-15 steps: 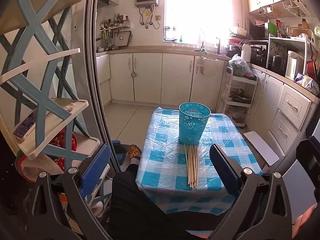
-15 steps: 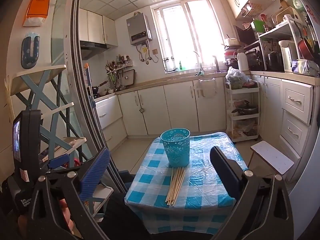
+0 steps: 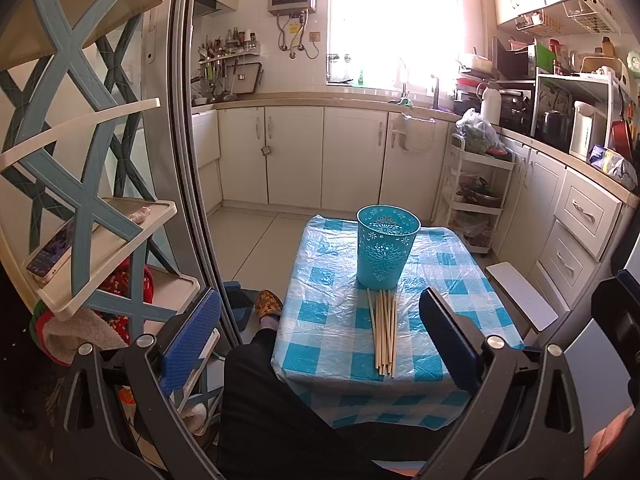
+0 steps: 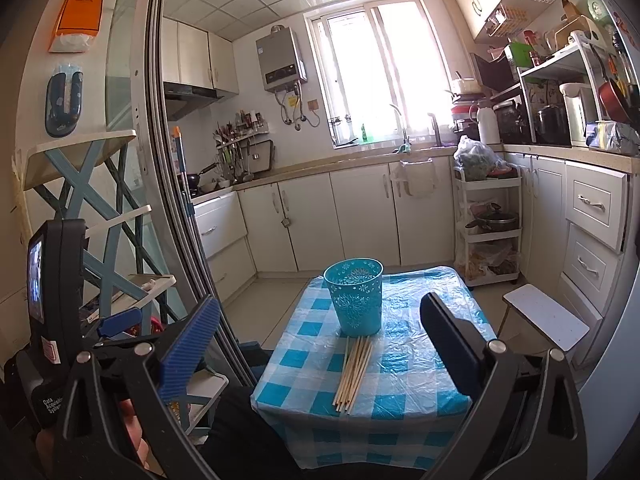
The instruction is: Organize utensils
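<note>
A small table (image 3: 328,332), covered in a blue-and-white checked cloth under clear plastic, stands in a kitchen. A teal cup (image 3: 386,252) with cut-out flower patterns stands upright at the middle of the table, toward its far edge. A bundle of chopsticks (image 3: 384,332) lies flat just in front of the cup, running from the cup's base toward the near edge, their far ends at or touching the base.

The left gripper (image 3: 320,344) is held above the person's lap before the near edge, tilted down toward the table; its jaws stand wide apart with nothing between them, and the chopsticks show through the gap, well clear of both pads. The right gripper (image 4: 320,344) is held off the near edge too, pointing more nearly level, jaws likewise spread wide and empty. In the right wrist view the left gripper's body shows at the left edge, with fingers (image 4: 130,420) of the hand holding it below.
</note>
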Demonstrator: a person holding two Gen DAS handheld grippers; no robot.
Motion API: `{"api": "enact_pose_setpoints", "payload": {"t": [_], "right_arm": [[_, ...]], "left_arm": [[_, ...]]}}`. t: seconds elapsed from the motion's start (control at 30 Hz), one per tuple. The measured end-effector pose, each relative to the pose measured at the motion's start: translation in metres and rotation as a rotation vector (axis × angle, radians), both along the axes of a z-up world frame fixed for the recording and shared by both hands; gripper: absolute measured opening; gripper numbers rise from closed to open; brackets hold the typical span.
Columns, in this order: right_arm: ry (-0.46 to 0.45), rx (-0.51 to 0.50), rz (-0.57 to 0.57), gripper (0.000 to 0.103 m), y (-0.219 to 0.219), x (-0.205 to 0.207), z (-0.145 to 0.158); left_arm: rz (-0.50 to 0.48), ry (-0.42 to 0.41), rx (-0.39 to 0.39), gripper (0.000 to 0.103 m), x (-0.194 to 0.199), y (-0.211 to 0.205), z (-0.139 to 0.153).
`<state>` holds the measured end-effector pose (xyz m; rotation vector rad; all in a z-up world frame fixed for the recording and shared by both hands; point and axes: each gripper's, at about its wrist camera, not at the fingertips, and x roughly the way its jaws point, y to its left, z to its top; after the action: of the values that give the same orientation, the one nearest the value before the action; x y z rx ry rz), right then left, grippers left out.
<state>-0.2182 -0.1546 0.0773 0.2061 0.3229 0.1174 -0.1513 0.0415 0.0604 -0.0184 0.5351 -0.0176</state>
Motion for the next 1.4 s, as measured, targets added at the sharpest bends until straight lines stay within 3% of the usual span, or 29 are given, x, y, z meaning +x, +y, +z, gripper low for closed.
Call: {"api": "enact_pose_setpoints", "payload": {"t": [1.4], "right_arm": [[0.003, 0.005, 0.004, 0.096, -0.0004, -0.0007, -0.0002]], "left_arm": [[0.002, -0.001, 0.002, 0.096, 0.0005, -0.003, -0.0045]]}}
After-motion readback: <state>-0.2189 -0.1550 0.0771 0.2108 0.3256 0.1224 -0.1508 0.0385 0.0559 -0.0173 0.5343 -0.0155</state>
